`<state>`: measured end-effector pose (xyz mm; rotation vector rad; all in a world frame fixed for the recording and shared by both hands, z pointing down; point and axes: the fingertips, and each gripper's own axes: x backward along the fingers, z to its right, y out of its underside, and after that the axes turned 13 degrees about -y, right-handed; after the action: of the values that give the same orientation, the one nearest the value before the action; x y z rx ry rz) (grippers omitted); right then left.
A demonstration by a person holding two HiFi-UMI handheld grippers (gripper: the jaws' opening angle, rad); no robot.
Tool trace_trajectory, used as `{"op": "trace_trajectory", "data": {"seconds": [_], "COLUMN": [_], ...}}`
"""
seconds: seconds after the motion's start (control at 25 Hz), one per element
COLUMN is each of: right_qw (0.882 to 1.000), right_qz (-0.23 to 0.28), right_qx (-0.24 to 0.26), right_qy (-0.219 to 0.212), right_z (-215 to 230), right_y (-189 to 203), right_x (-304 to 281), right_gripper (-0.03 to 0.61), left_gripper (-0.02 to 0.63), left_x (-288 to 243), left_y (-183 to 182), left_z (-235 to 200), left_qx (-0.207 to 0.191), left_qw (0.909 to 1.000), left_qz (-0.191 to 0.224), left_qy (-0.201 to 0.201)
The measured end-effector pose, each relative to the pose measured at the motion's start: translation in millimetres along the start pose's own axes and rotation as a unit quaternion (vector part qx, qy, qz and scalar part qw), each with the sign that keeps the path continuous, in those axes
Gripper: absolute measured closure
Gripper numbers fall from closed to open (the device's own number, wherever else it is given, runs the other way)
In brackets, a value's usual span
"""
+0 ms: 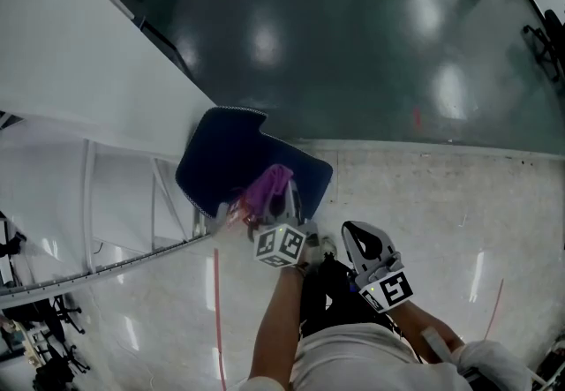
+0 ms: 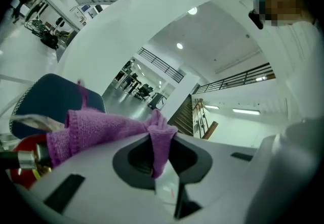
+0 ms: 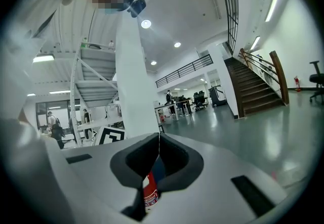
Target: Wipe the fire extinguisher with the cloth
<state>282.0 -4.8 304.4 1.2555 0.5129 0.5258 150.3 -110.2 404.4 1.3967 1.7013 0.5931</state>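
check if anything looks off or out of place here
Nothing looks spilled or broken. The purple cloth is pinched by a fold in the left gripper and trails bunched over the red fire extinguisher, which sits next to a dark blue mat.

Glossy dark-green floor (image 1: 353, 36), pale speckled strip (image 1: 441, 195), white column (image 3: 134, 86), dark staircase (image 3: 258, 86).
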Motion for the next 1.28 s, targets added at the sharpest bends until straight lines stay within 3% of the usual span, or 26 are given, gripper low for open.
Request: {"op": "trace_trajectory", "data": {"seconds": [0.24, 0.4, 0.6, 0.8, 0.96, 1.16, 1.28], "right_qw": [0.999, 0.997, 0.994, 0.993, 0.994, 0.993, 0.993], "right_qz": [0.007, -0.002, -0.022, -0.022, -0.016, -0.025, -0.031], "right_qx": [0.016, 0.03, 0.044, 0.059, 0.058, 0.064, 0.07], "right_qy": [-0.042, -0.066, -0.096, -0.099, -0.096, -0.092, -0.093], "right_z": [-5.5, -10.1, -33.2, -52.8, -65.9, -68.5, -75.7], "right_y": [-0.7, 8.6, 22.0, 26.0, 30.2, 43.6, 66.0], "right_x": [-11.2, -33.8, -59.5, -84.1, -95.8, -105.1, -111.3], "right_gripper": [0.565, 0.565, 0.565, 0.565, 0.565, 0.565, 0.565], "left_gripper": [0.561, 0.561, 0.561, 0.561, 0.561, 0.561, 0.561], "left_x": [43.7, 96.6, 168.7, 188.1, 181.4, 149.1, 131.8], "left_y": [-33.5, -69.7, -94.8, -93.7, -63.6, 27.9, 81.1], "left_z": [5.1, -12.4, -69.7, -142.4, -193.8, -249.0, -281.8], "left_qx": [0.0, 0.021, 0.027, 0.015, 0.017, 0.058, 0.063], "left_qw": [0.9984, 0.9947, 0.9911, 0.9898, 0.9917, 0.9942, 0.9946], "left_qz": [0.054, 0.099, 0.129, 0.129, 0.105, 0.049, 0.027], "left_qy": [0.015, 0.014, -0.021, -0.058, -0.072, -0.076, -0.078]}}
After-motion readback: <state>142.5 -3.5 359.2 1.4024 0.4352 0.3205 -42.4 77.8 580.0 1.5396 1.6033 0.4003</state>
